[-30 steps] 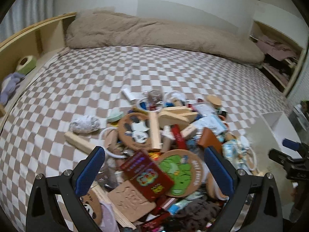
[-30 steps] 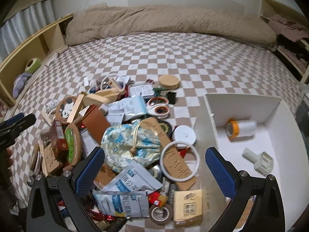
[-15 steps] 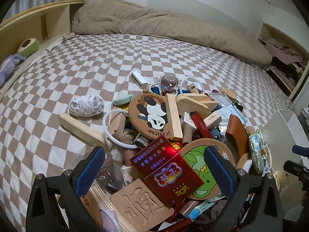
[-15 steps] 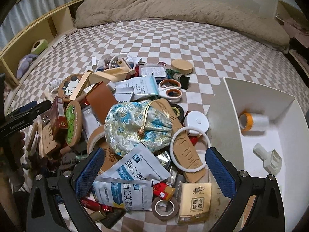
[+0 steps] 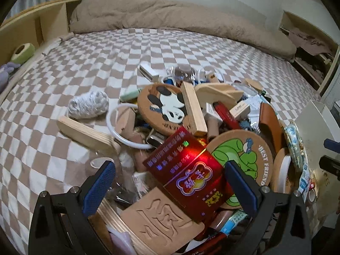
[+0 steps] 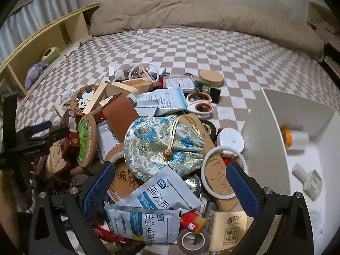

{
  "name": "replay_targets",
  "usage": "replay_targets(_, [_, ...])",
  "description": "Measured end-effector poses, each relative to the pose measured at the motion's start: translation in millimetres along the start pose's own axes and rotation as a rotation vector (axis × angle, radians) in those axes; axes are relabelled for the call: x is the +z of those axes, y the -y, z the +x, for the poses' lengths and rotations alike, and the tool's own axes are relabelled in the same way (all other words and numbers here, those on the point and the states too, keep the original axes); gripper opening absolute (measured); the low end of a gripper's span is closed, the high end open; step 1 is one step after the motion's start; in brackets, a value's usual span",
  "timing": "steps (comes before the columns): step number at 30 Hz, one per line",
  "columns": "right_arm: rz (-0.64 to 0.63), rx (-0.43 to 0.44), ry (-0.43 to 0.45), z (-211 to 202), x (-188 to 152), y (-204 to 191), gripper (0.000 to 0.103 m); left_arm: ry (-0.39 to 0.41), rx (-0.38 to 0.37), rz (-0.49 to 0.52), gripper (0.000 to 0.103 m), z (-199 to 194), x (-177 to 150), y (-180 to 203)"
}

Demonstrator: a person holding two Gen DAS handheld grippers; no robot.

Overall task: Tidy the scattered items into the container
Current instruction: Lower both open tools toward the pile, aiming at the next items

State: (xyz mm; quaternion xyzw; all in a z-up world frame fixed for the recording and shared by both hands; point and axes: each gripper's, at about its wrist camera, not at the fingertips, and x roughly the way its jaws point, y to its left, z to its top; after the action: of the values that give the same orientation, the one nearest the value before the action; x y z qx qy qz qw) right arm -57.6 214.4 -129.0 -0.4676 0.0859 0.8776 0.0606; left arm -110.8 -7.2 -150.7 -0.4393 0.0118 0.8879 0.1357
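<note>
On the checkered bed (image 5: 89, 68), the scattered pile lies at the near edge, with the white container (image 6: 274, 127) just beside it on its right. My left hand-held gripper (image 5: 170, 182) hangs over the left part of the pile, jaws spread wide, gripping nothing; the red box (image 5: 187, 170) sits between the blue pads (image 5: 98, 183). My right hand-held gripper (image 6: 170, 182) hangs over the right part, jaws likewise spread and empty, with the brocade drawstring pouch (image 6: 161, 146) and two blue-and-white sachets (image 6: 157, 210) between its fingers.

Left wrist view only: white ball of string (image 5: 88, 105) apart from the pile on the bedsheet, carved wooden plaque (image 5: 163, 221) under the red box, wooden slat (image 5: 87, 132) at the pile's left edge. The container appears there only as a sliver at the right edge.

Right wrist view only: container interior, holding an orange-cored tape roll (image 6: 294, 138) and a small white plastic part (image 6: 309, 180); scissors (image 6: 199, 104); round wooden lid (image 6: 211, 77); white ring (image 6: 221, 172) touching the container wall.

Both views: panda coaster (image 5: 166, 106), green cartoon coaster (image 5: 242, 159), tilted on edge in the right view.
</note>
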Motion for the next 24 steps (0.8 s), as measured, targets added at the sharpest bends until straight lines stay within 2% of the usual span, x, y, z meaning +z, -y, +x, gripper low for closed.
replay_targets(3, [0.012,0.006,-0.013,3,0,2,0.103,0.022,0.006,0.064,0.103,-3,-4,10])
replay_targets(11, [0.000,0.004,-0.021,2,-3,1,0.103,0.009,-0.027,0.237,0.103,-7,-18,38])
replay_targets(16, [0.000,0.002,-0.028,1,-4,3,0.103,-0.126,-0.088,0.204,0.103,8,-21,35])
replay_targets(19, [-0.004,-0.002,-0.029,1,-5,4,0.103,-0.146,-0.089,0.209,0.103,7,-25,35])
replay_targets(24, [-0.001,-0.008,-0.039,1,-5,6,0.103,-0.164,-0.239,0.202,0.103,-3,-26,42])
